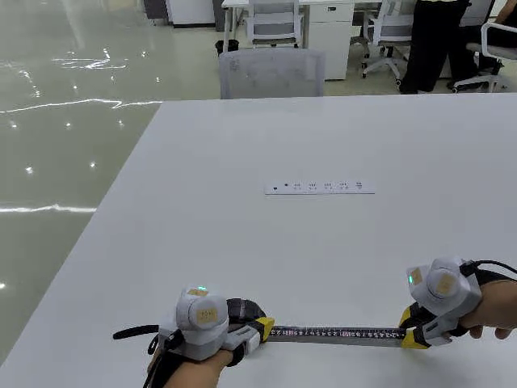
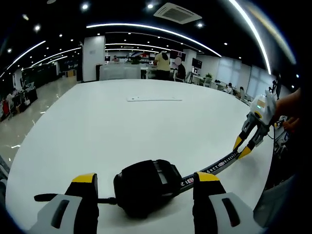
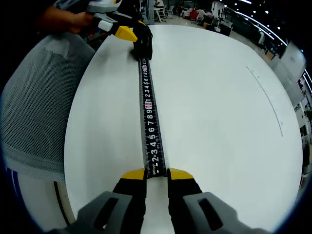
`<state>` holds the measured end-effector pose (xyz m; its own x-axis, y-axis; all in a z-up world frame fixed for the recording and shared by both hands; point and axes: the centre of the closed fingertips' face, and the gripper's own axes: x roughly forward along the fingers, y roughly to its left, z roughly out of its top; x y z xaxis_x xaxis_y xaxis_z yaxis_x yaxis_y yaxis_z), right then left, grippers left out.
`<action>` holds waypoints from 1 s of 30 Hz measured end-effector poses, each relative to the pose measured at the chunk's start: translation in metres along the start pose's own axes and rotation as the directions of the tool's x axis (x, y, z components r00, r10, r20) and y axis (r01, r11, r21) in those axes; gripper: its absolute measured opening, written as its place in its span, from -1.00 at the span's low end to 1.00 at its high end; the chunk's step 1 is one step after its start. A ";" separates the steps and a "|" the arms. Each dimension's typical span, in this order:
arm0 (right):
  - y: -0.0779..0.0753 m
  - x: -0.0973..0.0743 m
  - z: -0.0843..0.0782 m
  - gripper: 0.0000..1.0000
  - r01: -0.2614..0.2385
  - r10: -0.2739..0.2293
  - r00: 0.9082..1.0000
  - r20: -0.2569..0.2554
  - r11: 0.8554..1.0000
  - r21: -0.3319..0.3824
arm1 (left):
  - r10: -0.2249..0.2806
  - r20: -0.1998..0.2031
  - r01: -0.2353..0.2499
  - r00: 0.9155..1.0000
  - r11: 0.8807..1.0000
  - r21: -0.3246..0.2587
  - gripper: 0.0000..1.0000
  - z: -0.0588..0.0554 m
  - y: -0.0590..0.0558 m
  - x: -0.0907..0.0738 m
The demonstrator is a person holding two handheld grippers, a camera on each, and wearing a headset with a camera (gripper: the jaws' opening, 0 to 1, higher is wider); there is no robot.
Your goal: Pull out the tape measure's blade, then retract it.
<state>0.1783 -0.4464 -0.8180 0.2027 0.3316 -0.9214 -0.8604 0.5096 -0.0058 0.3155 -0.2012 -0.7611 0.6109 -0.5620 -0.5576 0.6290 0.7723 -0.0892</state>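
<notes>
Drawn-out blade (image 1: 335, 332)
Head view: tape measure (image 1: 242, 311) at 7 o'clock, blade reaching 4 o'clock. Left gripper view: left gripper (image 2: 146, 179) spread, gaps either side of the tape measure at 6 o'clock. Right gripper view: right gripper (image 3: 157, 174) pinches the blade tip at 6 o'clock.

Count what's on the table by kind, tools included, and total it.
Tape measure: 1
Tools: 2 (left tool, right tool)
White strip: 1
Total: 4
</notes>
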 end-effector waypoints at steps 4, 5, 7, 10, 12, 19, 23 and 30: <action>-0.001 -0.001 0.000 -0.72 -0.005 0.005 1.000 -0.002 1.000 0.000 | 0.000 -0.016 -0.001 1.000 1.000 -0.022 0.44 -0.006 -0.003 0.003; -0.001 -0.001 0.000 -0.72 -0.007 0.007 1.000 -0.003 1.000 0.018 | -0.004 -0.020 0.003 1.000 0.999 -0.040 0.41 -0.007 -0.005 0.004; -0.001 -0.001 0.001 -0.73 -0.011 0.011 1.000 -0.005 1.000 0.021 | -0.009 -0.014 0.008 1.000 0.998 -0.063 0.37 -0.007 -0.007 0.004; 0.000 0.000 0.001 -0.73 0.000 0.000 1.000 -0.019 0.999 0.047 | 0.002 -0.026 -0.003 1.000 0.998 -0.068 0.30 -0.009 -0.010 0.008; 0.000 0.000 0.000 -0.73 0.009 -0.007 1.000 -0.028 0.998 0.068 | 0.015 -0.030 -0.017 0.999 0.997 -0.070 0.30 -0.009 -0.009 0.009; 0.001 0.001 0.000 -0.74 0.016 -0.013 0.999 -0.039 0.997 0.081 | 0.100 -0.062 -0.105 0.993 0.991 -0.088 0.26 -0.012 -0.002 0.015; -0.001 0.002 0.000 -0.74 0.013 -0.009 0.999 -0.048 0.996 0.084 | 0.116 -0.069 -0.120 0.991 0.990 -0.068 0.23 -0.013 -0.001 0.015; 0.000 0.002 -0.001 -0.74 0.008 -0.004 0.999 -0.053 0.997 0.075 | 0.113 -0.059 -0.116 0.992 0.992 -0.042 0.18 -0.013 0.000 0.015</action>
<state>0.1786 -0.4464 -0.8202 0.1813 0.2873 -0.9405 -0.8213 0.5703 0.0159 0.3181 -0.2058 -0.7805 0.6485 -0.4525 -0.6122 0.5333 0.8439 -0.0589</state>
